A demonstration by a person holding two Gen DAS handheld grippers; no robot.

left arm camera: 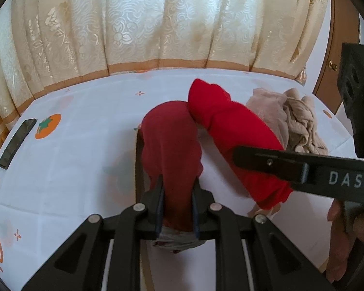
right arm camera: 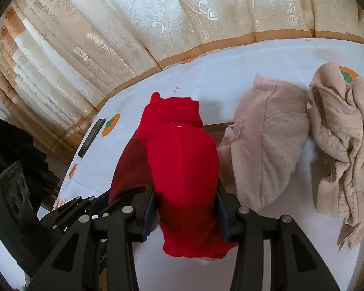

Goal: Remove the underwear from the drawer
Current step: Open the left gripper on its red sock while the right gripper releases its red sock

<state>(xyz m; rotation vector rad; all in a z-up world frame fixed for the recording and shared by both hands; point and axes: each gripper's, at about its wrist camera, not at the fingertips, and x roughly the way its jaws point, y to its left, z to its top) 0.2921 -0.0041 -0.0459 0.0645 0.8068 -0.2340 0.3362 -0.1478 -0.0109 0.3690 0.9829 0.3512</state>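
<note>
Clamped in the left gripper, a dark red underwear hangs over the white tablecloth; the right gripper grips a bright red underwear alongside. Beyond lie beige garments, then cream curtains.

Both wrist views close, angled down, sharing tabletop, curtain

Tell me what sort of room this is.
Probably a bedroom at home: patterned curtains hang behind a white persimmon-print cloth, where underwear lies loose.
</note>
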